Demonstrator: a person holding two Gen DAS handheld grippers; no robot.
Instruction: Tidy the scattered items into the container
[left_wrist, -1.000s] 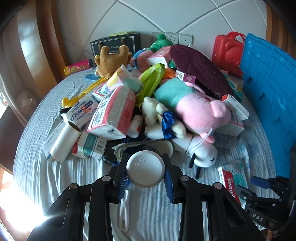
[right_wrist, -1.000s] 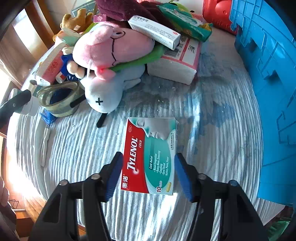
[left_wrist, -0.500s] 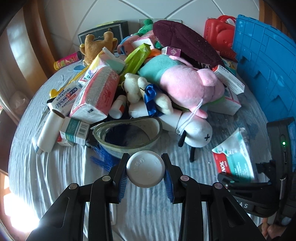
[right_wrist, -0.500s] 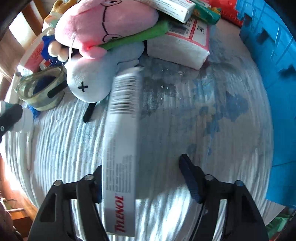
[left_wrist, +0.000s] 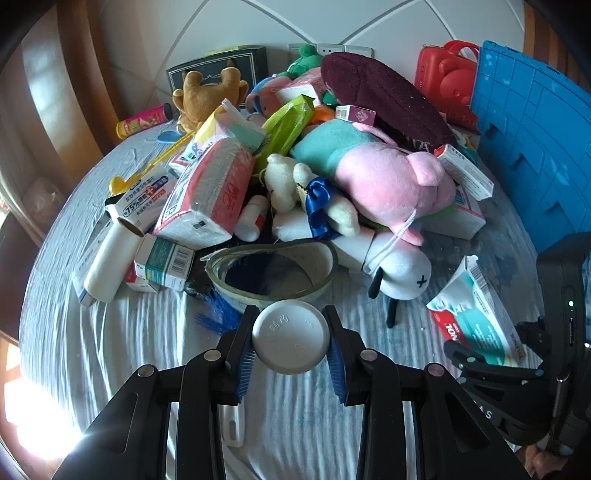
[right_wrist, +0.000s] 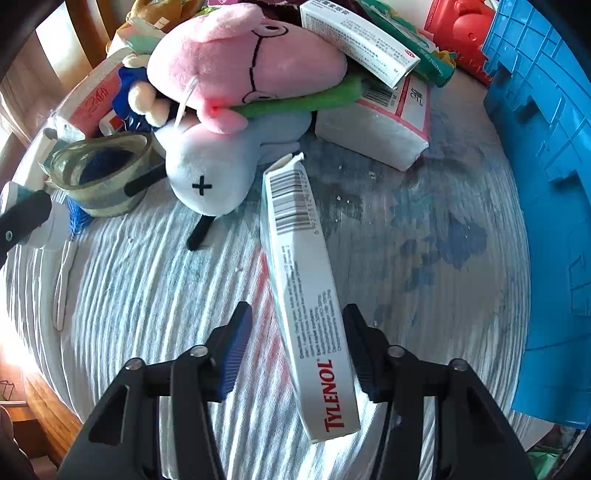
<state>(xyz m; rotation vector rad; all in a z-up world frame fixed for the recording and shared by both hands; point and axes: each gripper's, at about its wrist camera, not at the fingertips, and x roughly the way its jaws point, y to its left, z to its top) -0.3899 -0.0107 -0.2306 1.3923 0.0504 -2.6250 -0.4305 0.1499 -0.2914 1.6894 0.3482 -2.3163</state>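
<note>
Now left gripper (left_wrist: 291, 345) clamped on white cap (left_wrist: 291, 336); right gripper (right_wrist: 297, 347) apart, Tylenol box (right_wrist: 308, 295) between.

- Left wrist view: sits low over the striped cloth tabletop (left_wrist: 122, 343), faces the pile of toys and boxes, with the wall behind.
- Right wrist view: closer in, tilted down on the tabletop; blue crate (right_wrist: 546, 192) along its right edge.
- Shared: white plush (left_wrist: 402, 273) (right_wrist: 210, 177), tape roll (left_wrist: 273, 269) (right_wrist: 103, 173), pink plush (left_wrist: 391, 181) (right_wrist: 240, 62), blue crate (left_wrist: 535, 133).
- The right gripper (left_wrist: 495, 354) shows at the left view's right edge.
</note>
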